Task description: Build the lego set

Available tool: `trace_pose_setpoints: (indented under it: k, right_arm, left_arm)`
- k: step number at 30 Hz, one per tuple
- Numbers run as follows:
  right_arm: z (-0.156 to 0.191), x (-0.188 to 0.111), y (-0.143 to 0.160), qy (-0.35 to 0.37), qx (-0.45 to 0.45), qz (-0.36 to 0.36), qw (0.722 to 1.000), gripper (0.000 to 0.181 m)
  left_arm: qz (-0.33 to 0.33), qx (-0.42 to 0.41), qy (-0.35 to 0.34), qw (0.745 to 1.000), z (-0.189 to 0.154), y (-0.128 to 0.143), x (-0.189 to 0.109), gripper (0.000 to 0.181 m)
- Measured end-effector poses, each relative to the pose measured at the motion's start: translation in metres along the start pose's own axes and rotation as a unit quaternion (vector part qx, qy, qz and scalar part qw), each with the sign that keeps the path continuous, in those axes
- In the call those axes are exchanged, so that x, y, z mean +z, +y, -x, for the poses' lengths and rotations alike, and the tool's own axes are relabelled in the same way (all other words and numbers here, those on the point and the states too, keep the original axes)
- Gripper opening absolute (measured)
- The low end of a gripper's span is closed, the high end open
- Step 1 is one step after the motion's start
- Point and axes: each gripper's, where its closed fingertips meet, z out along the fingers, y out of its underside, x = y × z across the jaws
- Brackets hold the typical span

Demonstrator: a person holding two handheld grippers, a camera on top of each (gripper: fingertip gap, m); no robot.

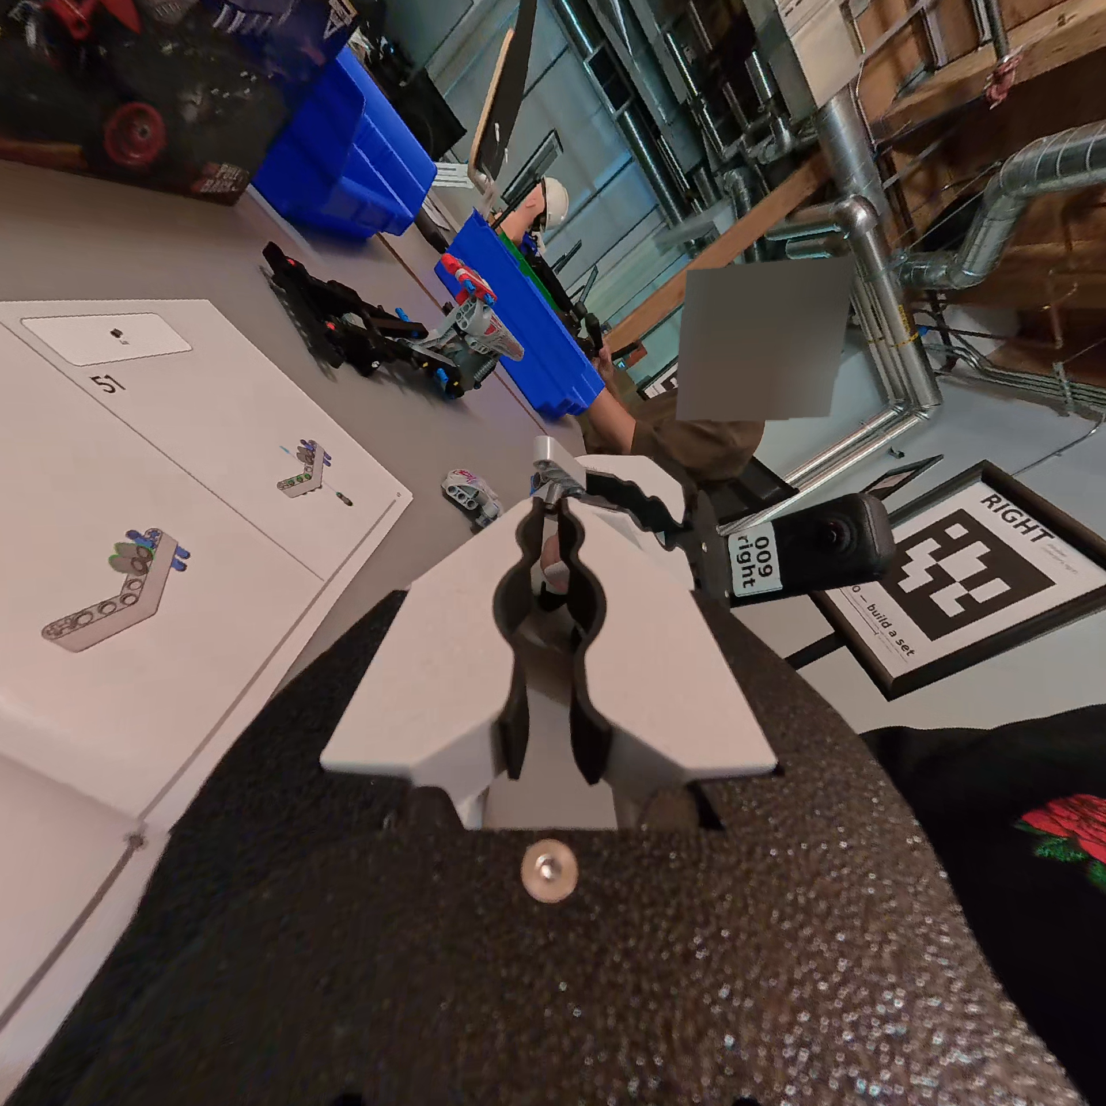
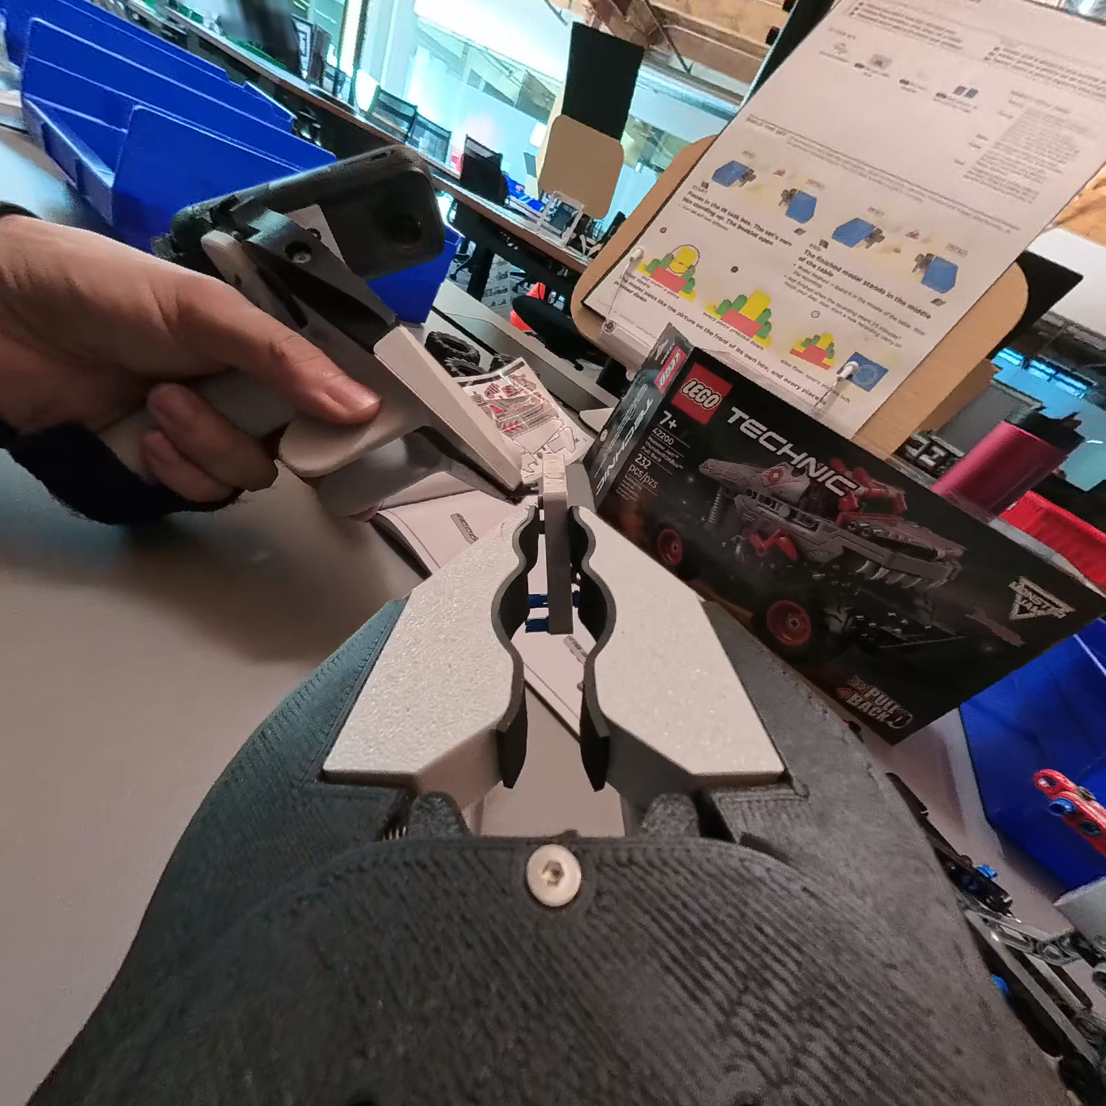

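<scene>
While your right gripper (image 2: 552,520) clamps its fingers on a flat grey beam (image 2: 555,553) carrying blue pins, your left gripper (image 1: 547,509) pinches a small grey pin piece (image 1: 553,488) at its fingertips, and the two pieces meet above the worktop (image 1: 419,413). Your left hand (image 2: 137,365) grips that tool's handle. Beside them lies the open instruction booklet (image 1: 179,479), with a small grey part (image 1: 473,494) just past its corner. Farther back stand the partly built black chassis (image 1: 365,329), the set's box (image 2: 808,538) and blue bins (image 1: 353,149).
</scene>
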Motion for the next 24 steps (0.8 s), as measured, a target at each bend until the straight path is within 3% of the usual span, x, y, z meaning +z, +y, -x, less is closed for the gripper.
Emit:
trace_pose_setpoints:
  k: [15,24]
  right_arm:
    - [0.0030,0.0046,0.0016,0.016,-0.049,0.014,0.999,0.008]
    - [0.0034,0.0046,0.0022,0.006,-0.022,0.012,1.000,0.008]
  left_arm:
    - [0.000,-0.014,0.006,1.000,0.0024,0.0018,0.0005,0.003]
    - [-0.003,-0.025,0.013,1.000,0.0025,0.0018,0.0006,0.003]
